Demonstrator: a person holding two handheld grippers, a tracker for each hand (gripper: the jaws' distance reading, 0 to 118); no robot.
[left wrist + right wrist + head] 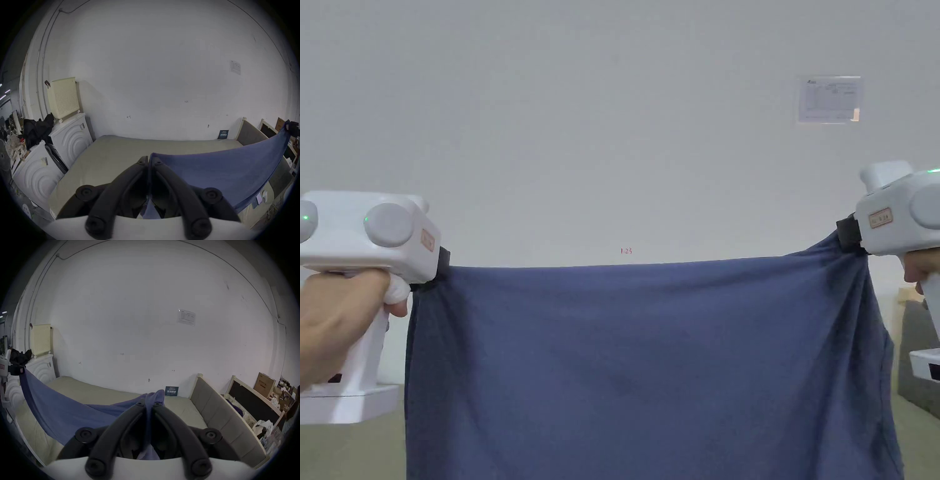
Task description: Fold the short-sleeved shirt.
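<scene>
A blue short-sleeved shirt (650, 369) hangs spread in the air in front of me, its top edge stretched taut between both grippers. My left gripper (442, 265) is shut on the upper left corner, held by a hand. My right gripper (849, 234) is shut on the upper right corner, slightly higher. In the left gripper view the jaws (148, 160) press together on the blue cloth (227, 170). In the right gripper view the jaws (149, 403) pinch a bunched fold of the shirt (68, 408), which sags toward the other gripper (15, 369).
Below lies a bed with a beige mattress (129, 151) against a white wall (612, 125). A grey padded headboard (224, 417) stands at the right. White cabinets (69, 139) with dark clothes and a cream basket (63, 97) stand at the left. Boxes and clutter (266, 384) sit far right.
</scene>
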